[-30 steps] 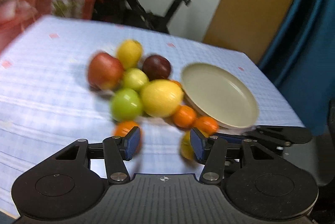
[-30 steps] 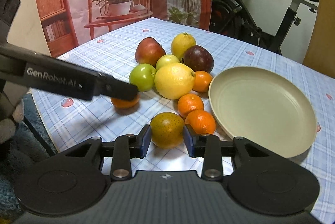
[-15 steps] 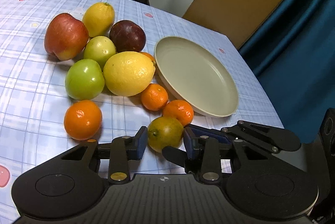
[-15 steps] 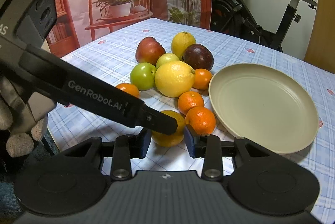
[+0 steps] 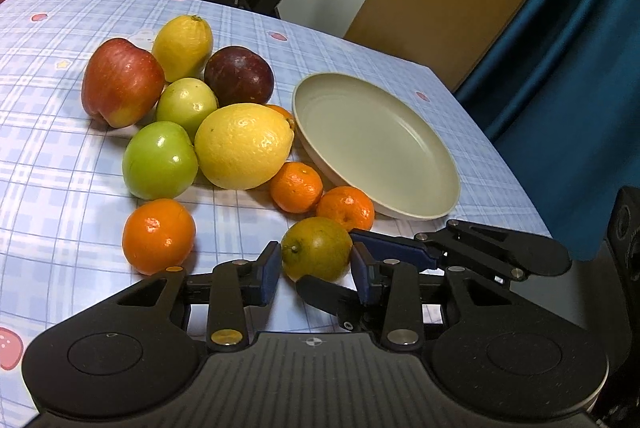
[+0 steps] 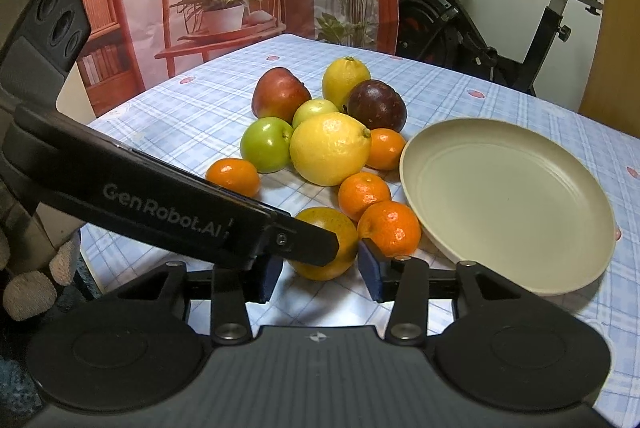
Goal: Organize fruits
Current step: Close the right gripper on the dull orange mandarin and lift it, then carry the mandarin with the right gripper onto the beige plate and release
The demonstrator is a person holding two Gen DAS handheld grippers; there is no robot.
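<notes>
A yellow-green orange (image 5: 316, 248) lies on the checked tablecloth, at the near end of a pile of fruit. My left gripper (image 5: 316, 268) is shut on it, both blue pads against its sides. My right gripper (image 6: 320, 272) straddles the same orange (image 6: 324, 220) from another side. Its jaws are opening, and a gap shows between its left pad and the fruit. One left finger (image 6: 304, 240) crosses in front of the orange in the right wrist view. A beige plate (image 5: 376, 147) lies just right of the pile with nothing on it.
The pile holds a large lemon (image 5: 244, 145), a green apple (image 5: 160, 159), a red apple (image 5: 120, 81), a dark red fruit (image 5: 240, 75) and several mandarins (image 5: 158, 236). An exercise bike (image 6: 480, 27) stands behind the table. The table's right edge meets a blue curtain (image 5: 560, 87).
My left gripper came down over the yellow-green orange and closed on it. My right gripper, which was shut on that orange, has spread its jaws. The fruit has stayed in place.
</notes>
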